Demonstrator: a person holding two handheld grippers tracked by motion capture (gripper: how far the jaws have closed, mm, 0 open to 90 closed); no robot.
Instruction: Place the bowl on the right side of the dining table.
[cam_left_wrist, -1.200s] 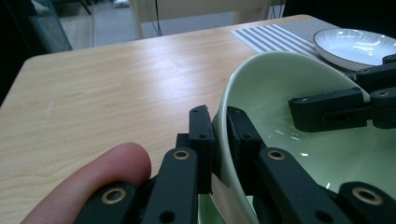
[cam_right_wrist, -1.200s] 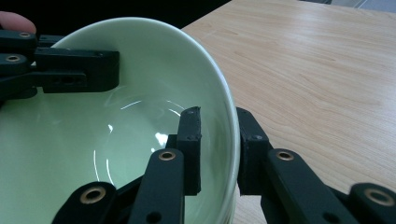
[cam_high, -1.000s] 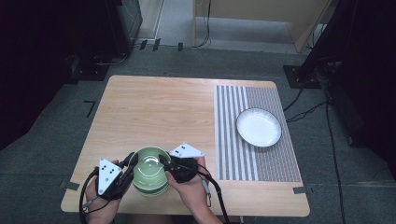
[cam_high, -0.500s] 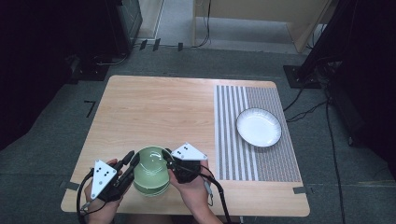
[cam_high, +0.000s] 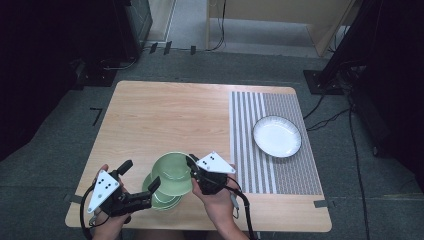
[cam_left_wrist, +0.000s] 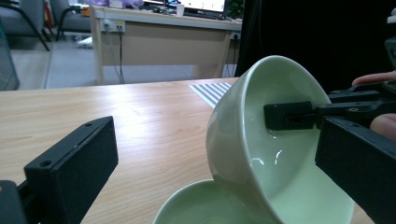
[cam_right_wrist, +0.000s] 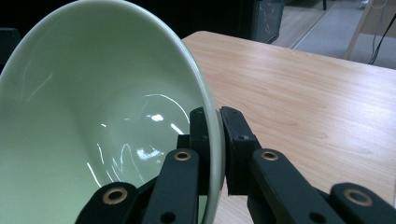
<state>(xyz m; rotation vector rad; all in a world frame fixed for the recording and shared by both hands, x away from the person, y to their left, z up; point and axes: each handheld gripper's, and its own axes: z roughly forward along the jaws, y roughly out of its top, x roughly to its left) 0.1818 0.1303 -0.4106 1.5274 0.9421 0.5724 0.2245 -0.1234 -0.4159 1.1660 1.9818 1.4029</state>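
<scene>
1. Green bowl (cam_high: 172, 173) is pinched by its rim in the right gripper (cam_high: 192, 167), one jaw inside the wall, one outside (right gripper view shows both pressed tight on the rim (cam_right_wrist: 212, 140)).
2. The bowl is lifted and tilted, mouth facing up and toward the person's left; its low edge sits just above, maybe touching, a second green bowl (cam_high: 162, 197) resting on the wooden table (cam_high: 165, 117) near the front edge.
3. Left gripper (cam_high: 142, 182) is released, jaws spread wide, holding nothing; one jaw lies at the lower bowl's left rim, the other is out over bare table. In the left gripper view the tilted bowl (cam_left_wrist: 261, 140) hangs between its jaws, closer to the right one.
4. White plate (cam_high: 277, 136) rests on the striped mat (cam_high: 260, 150) at the table's right, well apart from both grippers.
5. Versus 1.0 s ago: the held bowl sat nested level in the stack, now it is raised and tipped; the left gripper has dropped back toward the front-left corner; plate and mat unchanged.
</scene>
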